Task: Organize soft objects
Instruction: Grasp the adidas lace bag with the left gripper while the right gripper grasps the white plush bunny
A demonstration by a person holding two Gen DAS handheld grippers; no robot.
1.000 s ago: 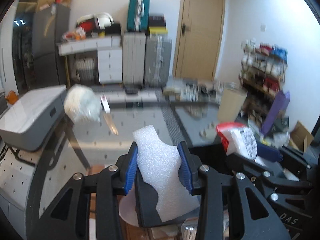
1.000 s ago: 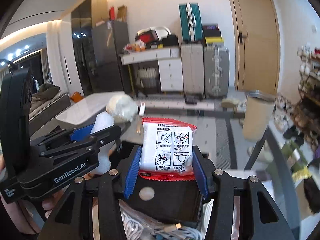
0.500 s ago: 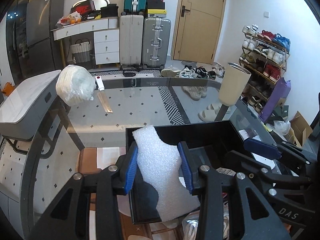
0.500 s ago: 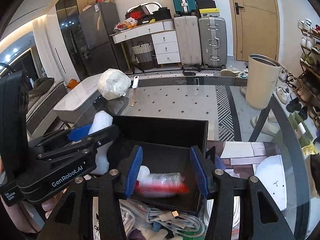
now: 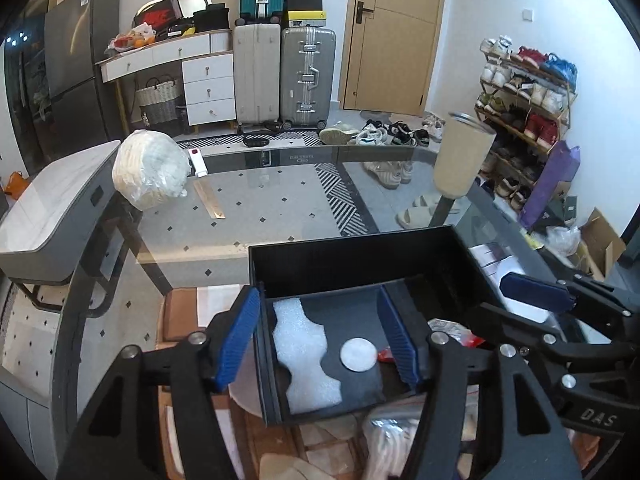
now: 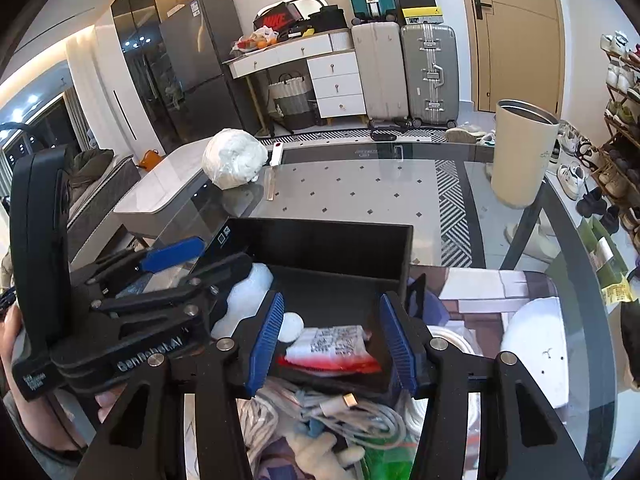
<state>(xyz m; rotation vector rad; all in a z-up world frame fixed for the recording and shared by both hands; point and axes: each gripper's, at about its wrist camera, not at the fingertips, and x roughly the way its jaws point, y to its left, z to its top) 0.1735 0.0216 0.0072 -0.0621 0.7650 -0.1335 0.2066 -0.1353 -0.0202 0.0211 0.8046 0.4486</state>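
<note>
A black open box [image 5: 352, 264] [image 6: 320, 240] stands on the glass table. Inside it lie a white foam piece [image 5: 306, 356] [image 6: 244, 300], a round white pad [image 5: 358, 354] [image 6: 291, 326] and a red-and-white packet [image 6: 332, 348] [image 5: 452, 330]. My left gripper [image 5: 320, 340] is open and empty, just above the box's near-left part. My right gripper [image 6: 332, 344] is open and empty, over the packet. Each gripper shows in the other's view, the left gripper [image 6: 160, 280] on the left and the right gripper [image 5: 560, 320] on the right.
A pile of white cables [image 6: 320, 412], a plush toy [image 6: 316, 452] and bagged items [image 5: 400, 436] lie in front of the box. A white wrapped bundle [image 5: 150, 168] and a ruler [image 5: 209, 204] sit at the far left of the table. A beige bin [image 6: 522, 152] stands beyond the right edge.
Both grippers have opened. The foam piece left the left gripper and the packet left the right gripper; both now lie in the black box.
</note>
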